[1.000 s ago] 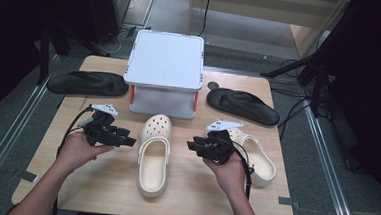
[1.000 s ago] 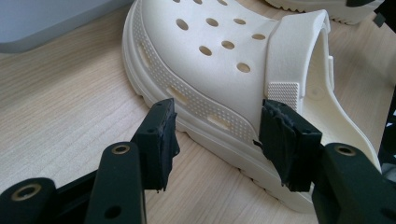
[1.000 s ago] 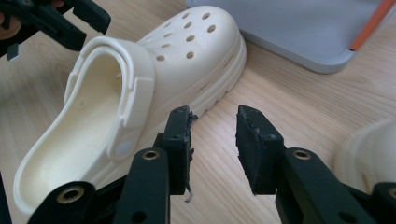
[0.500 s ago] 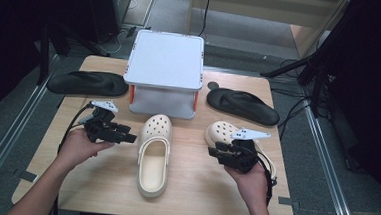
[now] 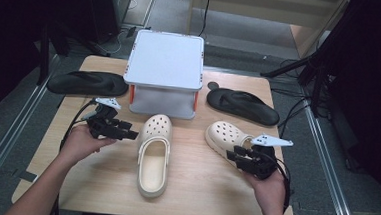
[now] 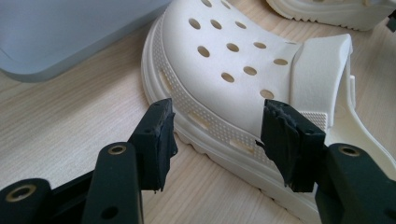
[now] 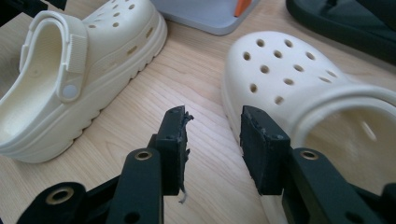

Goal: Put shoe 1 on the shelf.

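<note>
Wooden surface point(image 5: 99, 182) carries all items. A white lidded box point(image 5: 166, 66) with orange clips stands at the far centre. One black sandal point(image 5: 87, 82) lies at the far left, flat on the surface. A second black sandal point(image 5: 242, 105) lies at the far right, just beside the box.

Centre clog point(image 5: 154, 155), cream, perforated toe pointing far, toe just short of the box, heel strap raised over the opening. Right clog point(image 5: 226, 137), same colour, lies to the right of the first and well apart from it, toe angled far-left.

Left claw point(image 5: 127, 132), held in the person's left hand, sits level at the left side of the centre clog. In the left gripper view its jaws stand wide apart either side of the sole edge of the clog point(image 6: 243, 74); whether a pad touches it cannot be told, and nothing is gripped.

Right claw point(image 5: 236, 158), held in the right hand, sits at the near end of the right clog. In the right gripper view its jaws have just been opening; the left rim of the clog point(image 7: 289, 88) lies at the right-hand jaw, bare surface between them, nothing clamped.
</note>
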The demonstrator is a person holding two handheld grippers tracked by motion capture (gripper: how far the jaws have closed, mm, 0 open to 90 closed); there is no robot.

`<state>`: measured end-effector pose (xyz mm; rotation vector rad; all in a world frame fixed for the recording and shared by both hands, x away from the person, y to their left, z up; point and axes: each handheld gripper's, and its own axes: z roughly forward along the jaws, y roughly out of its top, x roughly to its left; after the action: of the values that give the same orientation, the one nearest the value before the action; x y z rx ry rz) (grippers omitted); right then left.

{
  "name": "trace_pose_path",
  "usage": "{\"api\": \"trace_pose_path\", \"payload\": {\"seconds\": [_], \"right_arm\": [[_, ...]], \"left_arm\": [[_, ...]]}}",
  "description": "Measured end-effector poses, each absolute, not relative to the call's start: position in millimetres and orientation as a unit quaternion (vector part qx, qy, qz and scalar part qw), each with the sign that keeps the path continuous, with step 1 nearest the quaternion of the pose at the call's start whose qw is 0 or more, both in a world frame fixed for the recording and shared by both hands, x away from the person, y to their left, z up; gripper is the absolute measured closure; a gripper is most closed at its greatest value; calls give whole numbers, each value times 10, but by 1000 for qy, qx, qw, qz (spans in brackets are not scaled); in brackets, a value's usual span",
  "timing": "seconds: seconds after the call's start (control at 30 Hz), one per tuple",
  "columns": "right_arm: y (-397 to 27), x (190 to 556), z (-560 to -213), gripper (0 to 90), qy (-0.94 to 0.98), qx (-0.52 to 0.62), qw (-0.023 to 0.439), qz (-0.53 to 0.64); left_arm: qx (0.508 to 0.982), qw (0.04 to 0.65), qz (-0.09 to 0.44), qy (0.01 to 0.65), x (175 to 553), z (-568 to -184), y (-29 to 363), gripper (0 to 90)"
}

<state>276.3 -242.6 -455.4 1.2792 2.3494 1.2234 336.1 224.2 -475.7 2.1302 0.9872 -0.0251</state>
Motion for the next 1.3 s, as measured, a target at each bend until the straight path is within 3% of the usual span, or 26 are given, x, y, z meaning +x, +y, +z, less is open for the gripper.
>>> {"api": "trace_pose_path", "payload": {"seconds": [0.4, 0.9, 1.3], "right_arm": [[-2678, 2773, -4583, 624, 782, 461, 115, 404], [-2654, 2907, -4793, 633, 793, 462, 102, 384], [-2574, 3044, -4867, 721, 805, 453, 87, 373]], "left_arm": [[836, 386, -6, 391, 3391, -4782, 2254, 446], [842, 377, 0, 386, 3358, -4780, 2244, 442], [838, 381, 6, 391, 3279, -4786, 2325, 434]]}}
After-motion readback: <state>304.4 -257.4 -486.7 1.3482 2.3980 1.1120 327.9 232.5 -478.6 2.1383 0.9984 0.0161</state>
